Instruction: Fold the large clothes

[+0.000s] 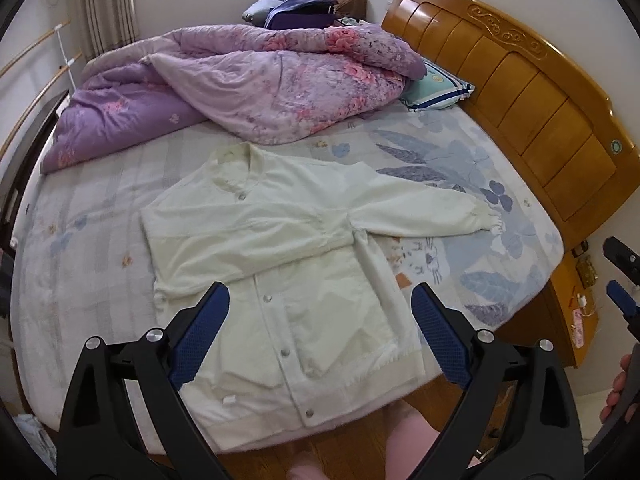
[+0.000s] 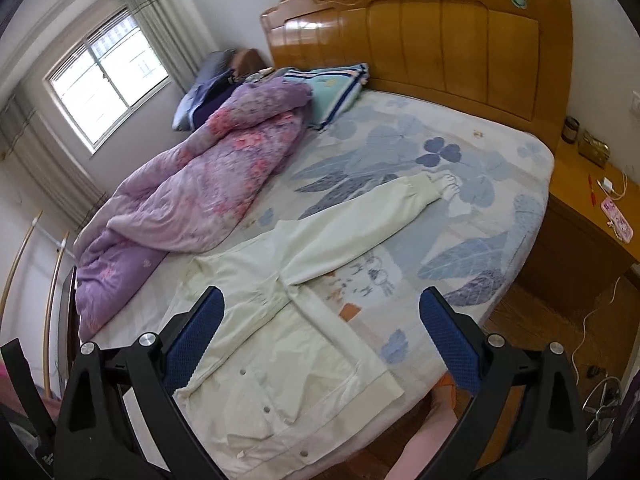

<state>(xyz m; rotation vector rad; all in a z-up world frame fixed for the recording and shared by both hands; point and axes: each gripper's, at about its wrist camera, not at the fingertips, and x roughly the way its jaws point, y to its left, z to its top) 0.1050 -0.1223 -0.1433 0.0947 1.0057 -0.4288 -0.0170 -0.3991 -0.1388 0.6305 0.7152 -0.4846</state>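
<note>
A cream-white jacket (image 1: 276, 264) lies flat on the bed (image 1: 88, 240), front side up, its hem band along the bed's near edge and its collar (image 1: 232, 168) pointing toward the far side. The front is closed by a row of metal snap buttons (image 1: 285, 353) running from collar to hem. One sleeve (image 1: 420, 208) extends straight out toward the headboard (image 1: 520, 92), ending in a gathered cuff (image 1: 490, 222) on the leaf-patterned sheet; the other sleeve is folded across the chest, forming a straight horizontal band over the body of the garment. The fabric shows light creases and a patch pocket near the hem. In the right wrist view the same jacket (image 2: 288, 344) reaches the bed's near edge, the outstretched sleeve (image 2: 360, 224) angled toward the headboard (image 2: 440, 40).

The left gripper (image 1: 320, 336) hovers above the lower part of the jacket, its blue-padded fingers (image 1: 200, 336) spread wide and grasping nothing. The right gripper (image 2: 320, 340) is likewise wide open and empty, above the jacket's hem-side corner.

A crumpled purple floral quilt (image 1: 248, 88) occupies the far side of the bed, with a teal pillow (image 1: 436, 88) at the headboard corner. A wooden nightstand (image 2: 592, 216) stands beside the headboard end.
</note>
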